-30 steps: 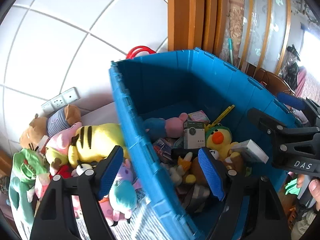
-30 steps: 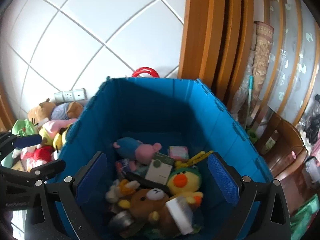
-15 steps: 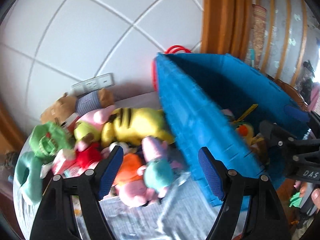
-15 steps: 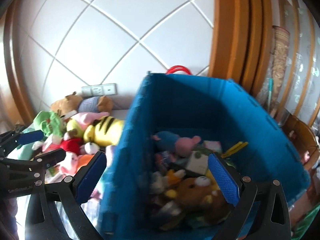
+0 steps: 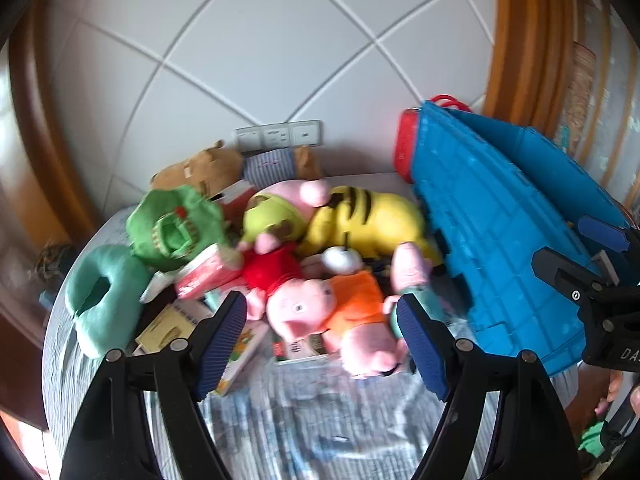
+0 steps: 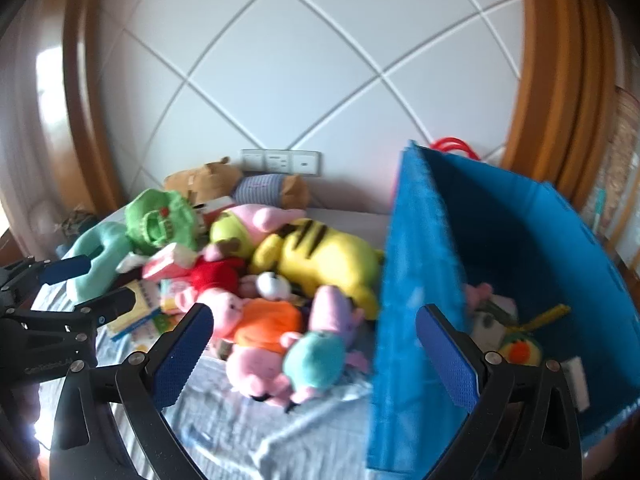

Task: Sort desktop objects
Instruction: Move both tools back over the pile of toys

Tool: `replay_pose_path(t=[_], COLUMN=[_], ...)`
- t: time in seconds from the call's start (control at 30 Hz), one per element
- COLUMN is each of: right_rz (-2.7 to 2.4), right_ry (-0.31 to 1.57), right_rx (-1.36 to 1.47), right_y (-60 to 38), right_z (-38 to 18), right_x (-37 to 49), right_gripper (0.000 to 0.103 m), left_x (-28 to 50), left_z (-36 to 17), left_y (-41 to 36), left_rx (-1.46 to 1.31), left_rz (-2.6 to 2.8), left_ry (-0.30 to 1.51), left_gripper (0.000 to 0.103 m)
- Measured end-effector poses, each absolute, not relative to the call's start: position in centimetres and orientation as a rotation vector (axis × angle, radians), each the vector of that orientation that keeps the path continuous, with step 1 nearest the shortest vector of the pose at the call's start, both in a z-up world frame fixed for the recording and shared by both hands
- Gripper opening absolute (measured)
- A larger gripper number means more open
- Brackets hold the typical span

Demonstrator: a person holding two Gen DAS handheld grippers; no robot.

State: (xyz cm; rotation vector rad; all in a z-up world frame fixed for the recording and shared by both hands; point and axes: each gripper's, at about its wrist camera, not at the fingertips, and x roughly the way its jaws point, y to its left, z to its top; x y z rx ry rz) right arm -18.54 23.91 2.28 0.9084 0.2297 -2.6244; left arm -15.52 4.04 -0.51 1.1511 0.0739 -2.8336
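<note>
A pile of plush toys lies on a cloth-covered table: a pink pig in an orange shirt (image 5: 320,312) (image 6: 256,320), a yellow striped plush (image 5: 364,220) (image 6: 320,260), a green frog-like plush (image 5: 176,228) and a teal ring cushion (image 5: 100,296). A blue bin (image 5: 500,240) (image 6: 416,280) stands at the right with toys inside. My left gripper (image 5: 320,344) is open and empty, just in front of the pig. My right gripper (image 6: 316,360) is open and empty, straddling the bin's left wall. The left gripper also shows in the right wrist view (image 6: 76,284).
Small boxes and booklets (image 5: 176,328) lie under the plush toys. A tiled wall with sockets (image 5: 278,136) is behind the pile. Wooden frames (image 6: 560,100) rise at both sides. A red-handled item (image 6: 452,146) sits behind the bin.
Both grippers swung left, away from the bin's inside toward the plush pile. The pile now fills the left view; both stay open.
</note>
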Motion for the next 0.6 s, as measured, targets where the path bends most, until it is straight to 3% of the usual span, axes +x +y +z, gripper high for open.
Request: replay_pose_path(t=[0.6], right_rz=[-2.453], right_ry=[0.234], right_rx=[1.016], right_y=[12.4], right_z=[-2.9], right_x=[-20.1], right_gripper=[0.102], left_x=[-12.8], left_z=[-5.8], left_y=[-10.3], left_rx=[1.221], left_rz=[-2.583], left_ry=[0.234], left_gripper=[0.077])
